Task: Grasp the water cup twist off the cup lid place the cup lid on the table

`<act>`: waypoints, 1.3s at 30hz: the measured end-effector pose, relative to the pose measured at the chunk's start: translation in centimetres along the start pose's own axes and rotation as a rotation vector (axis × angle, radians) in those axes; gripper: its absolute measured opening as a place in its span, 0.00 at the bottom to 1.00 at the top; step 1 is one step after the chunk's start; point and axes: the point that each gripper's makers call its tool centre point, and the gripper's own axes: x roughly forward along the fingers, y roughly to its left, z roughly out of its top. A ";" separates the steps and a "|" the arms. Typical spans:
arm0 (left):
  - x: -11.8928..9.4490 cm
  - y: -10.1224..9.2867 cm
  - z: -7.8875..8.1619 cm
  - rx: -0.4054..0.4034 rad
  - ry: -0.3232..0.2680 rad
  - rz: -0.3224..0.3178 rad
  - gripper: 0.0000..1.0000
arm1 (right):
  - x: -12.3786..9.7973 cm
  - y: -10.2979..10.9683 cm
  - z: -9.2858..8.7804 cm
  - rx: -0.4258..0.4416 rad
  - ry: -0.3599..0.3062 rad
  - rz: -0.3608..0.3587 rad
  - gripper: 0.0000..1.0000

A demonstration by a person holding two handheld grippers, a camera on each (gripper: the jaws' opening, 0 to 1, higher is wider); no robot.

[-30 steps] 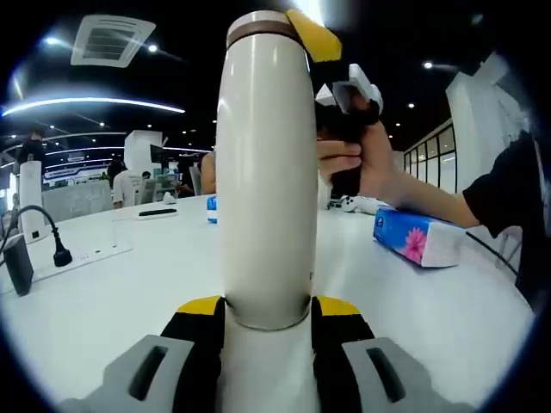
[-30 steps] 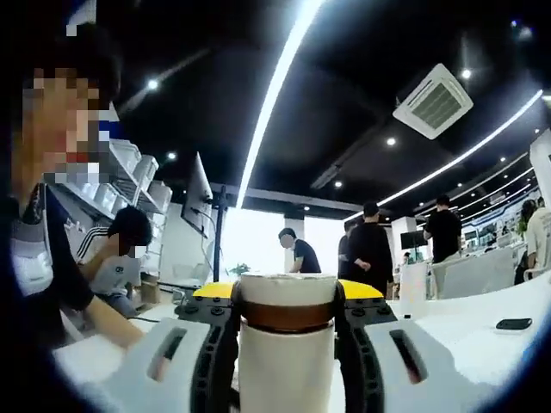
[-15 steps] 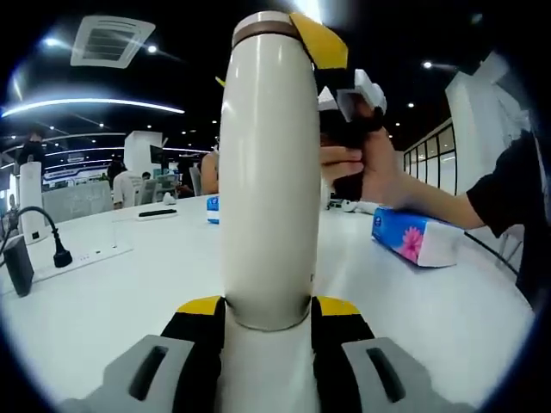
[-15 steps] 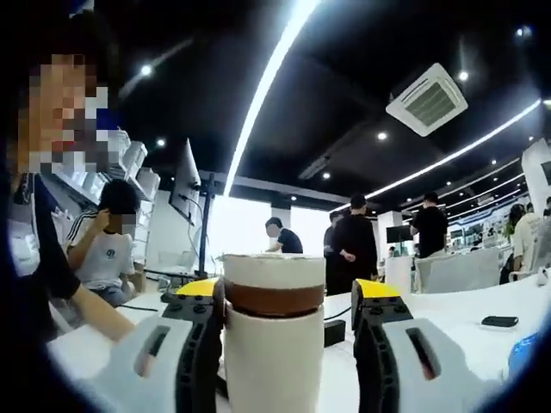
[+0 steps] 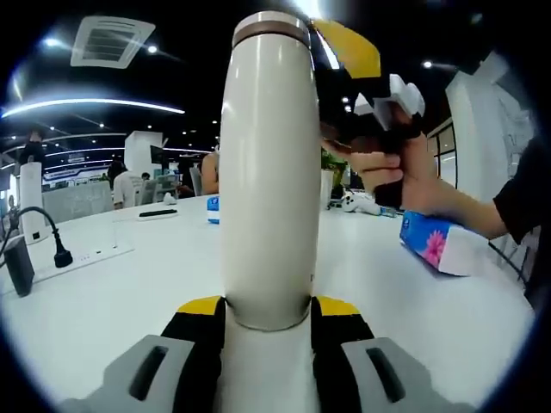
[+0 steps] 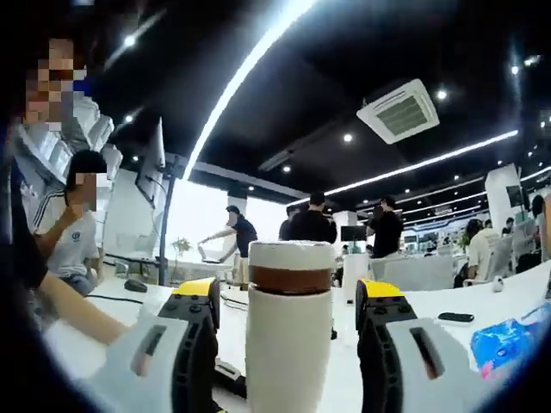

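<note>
In the left gripper view we see the left gripper (image 5: 268, 311) clamped on the base of the upright water cup (image 5: 269, 172), which stands on the white worktop (image 5: 103, 292). In the right gripper view the right gripper (image 6: 288, 301) has its jaws spread, a clear gap on each side of the cup lid (image 6: 291, 261), which sits on the cup above a brown band. The worktop lies bare around the cup; a tissue pack (image 5: 441, 249) rests well apart, and a power strip (image 5: 82, 255) lies near the far edge.
</note>
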 end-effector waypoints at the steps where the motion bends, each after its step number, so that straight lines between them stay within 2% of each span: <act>1: 0.0 0.0 0.0 0.000 0.000 0.000 0.41 | -0.2 0.6 0.2 -0.009 -0.004 -0.010 0.66; 5: 0.0 0.0 0.0 0.001 0.000 0.001 0.41 | -0.5 1.7 0.4 -0.050 0.007 -0.058 0.66; 10: 0.0 0.0 0.0 0.001 0.000 0.000 0.41 | -0.9 1.4 1.2 -0.166 0.010 -0.198 0.67; 13: 0.0 0.0 0.0 0.001 0.000 0.001 0.41 | -0.9 1.3 1.3 -0.177 0.016 -0.244 0.67; 15: 0.0 0.0 0.0 0.001 0.000 0.002 0.41 | -0.8 1.0 1.3 -0.150 0.016 -0.279 0.67; 29: -0.1 0.0 0.1 0.005 -0.001 0.005 0.41 | 0.6 -0.2 1.3 -0.105 -0.001 -0.381 0.65; 36: 0.0 0.0 0.1 0.006 -0.001 0.005 0.41 | 1.5 -1.0 0.9 -0.114 0.003 -0.387 0.60; 39: 0.0 0.0 0.1 0.006 -0.001 0.004 0.41 | 1.6 -1.0 1.2 -0.132 -0.005 -0.387 0.54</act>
